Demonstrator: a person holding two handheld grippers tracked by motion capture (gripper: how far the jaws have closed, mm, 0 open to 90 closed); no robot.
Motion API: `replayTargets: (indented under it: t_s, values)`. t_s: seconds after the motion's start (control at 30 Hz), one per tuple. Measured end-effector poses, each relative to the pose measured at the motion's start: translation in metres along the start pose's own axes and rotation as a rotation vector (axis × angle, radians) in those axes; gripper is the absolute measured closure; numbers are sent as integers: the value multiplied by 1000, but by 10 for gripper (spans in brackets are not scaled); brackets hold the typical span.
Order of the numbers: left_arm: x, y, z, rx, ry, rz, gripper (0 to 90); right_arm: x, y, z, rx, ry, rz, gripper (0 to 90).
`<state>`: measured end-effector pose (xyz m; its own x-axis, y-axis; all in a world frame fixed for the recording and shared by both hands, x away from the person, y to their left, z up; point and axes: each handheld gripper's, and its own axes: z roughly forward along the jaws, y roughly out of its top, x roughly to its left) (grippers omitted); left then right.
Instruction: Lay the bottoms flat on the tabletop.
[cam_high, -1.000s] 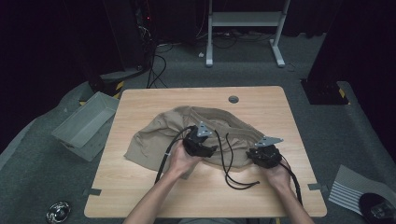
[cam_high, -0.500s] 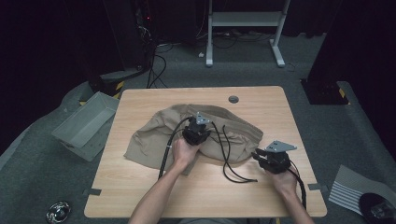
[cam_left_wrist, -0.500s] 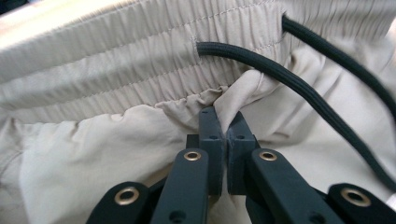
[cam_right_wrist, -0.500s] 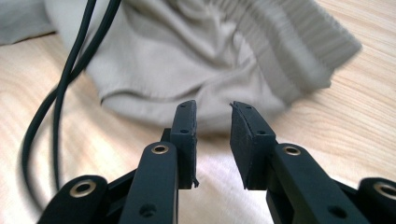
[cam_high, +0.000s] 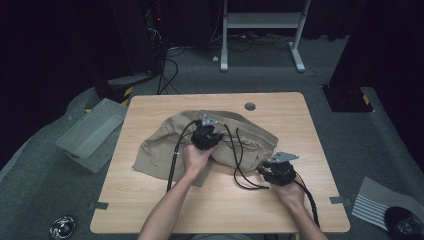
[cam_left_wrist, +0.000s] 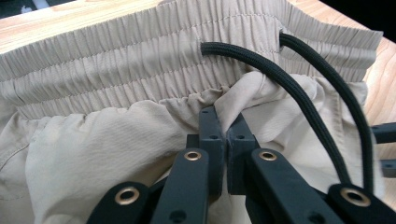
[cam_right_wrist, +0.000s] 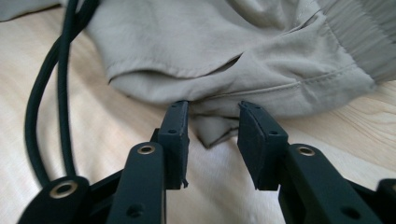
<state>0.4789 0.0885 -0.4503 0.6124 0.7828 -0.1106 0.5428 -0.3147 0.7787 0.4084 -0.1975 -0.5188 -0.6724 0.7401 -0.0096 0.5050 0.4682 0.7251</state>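
Tabletop (cam_high: 150, 210): left tongs (cam_left_wrist: 225, 135) hide pinched shorts (cam_left_wrist: 116, 140) fold.

One tan pair of shorts (cam_high: 165, 150) lies on one wooden table (cam_high: 320, 150), with two black drawstring ends (cam_left_wrist: 322, 93) coming from its waistband. Two grippers work here, the left gripper (cam_high: 206, 131) and the right gripper (cam_high: 270, 167). One grey bin (cam_high: 90, 135) sits on the floor.

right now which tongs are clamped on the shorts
The left tongs, pinching a fold of the beige shorts below the waistband; the right tongs stand apart near the hem, gripping nothing.
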Motion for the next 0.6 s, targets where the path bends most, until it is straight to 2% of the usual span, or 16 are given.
replayTargets:
  t_s: [0.1,0.23,0.3,0.4,0.6]
  values:
    - [2,0,-3,-15,4,-5,880,-1,4,7,0,-9,18,634]
    - [8,1,-11,-60,-4,-47,881,-1,5,7,-20,-14,32,638]
    - [11,1,-13,-68,-10,-70,881,-1,6,5,-35,-18,34,645]
    - [13,1,-12,-64,-8,-76,881,0,8,4,-60,-25,38,658]
    - [14,0,-11,-61,-3,-78,881,2,14,19,-13,-34,19,714]
